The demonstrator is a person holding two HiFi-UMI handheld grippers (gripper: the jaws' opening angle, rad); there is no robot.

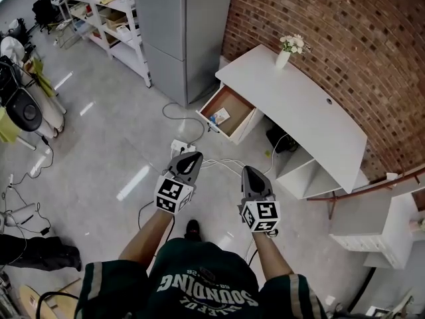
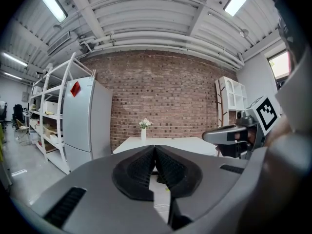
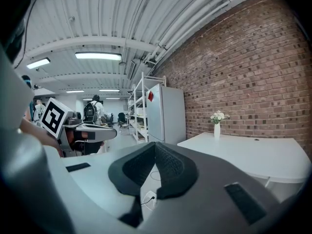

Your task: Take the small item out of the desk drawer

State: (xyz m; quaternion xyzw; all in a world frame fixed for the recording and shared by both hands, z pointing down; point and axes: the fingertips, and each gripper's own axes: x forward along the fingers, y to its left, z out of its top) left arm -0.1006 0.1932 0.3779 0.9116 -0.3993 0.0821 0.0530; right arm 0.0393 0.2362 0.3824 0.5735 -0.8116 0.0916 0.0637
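Observation:
The white desk (image 1: 312, 111) stands along the brick wall, and its drawer (image 1: 234, 128) is pulled out to the left, showing a wooden bottom. A small white and blue item (image 1: 218, 117) lies inside the drawer. My left gripper (image 1: 192, 157) and right gripper (image 1: 249, 171) hover side by side above the floor, well short of the drawer. Both are shut with nothing between the jaws. In the left gripper view the left gripper (image 2: 155, 150) points at the desk (image 2: 185, 143). The right gripper (image 3: 156, 147) faces the desk's end (image 3: 243, 155).
A vase of flowers (image 1: 285, 53) stands on the desk's far end. A grey fridge (image 1: 179, 25) and white shelving (image 1: 113, 18) stand at the left. A power strip with cables (image 1: 179, 145) lies on the floor ahead. A white shelf unit (image 1: 305, 175) sits under the desk.

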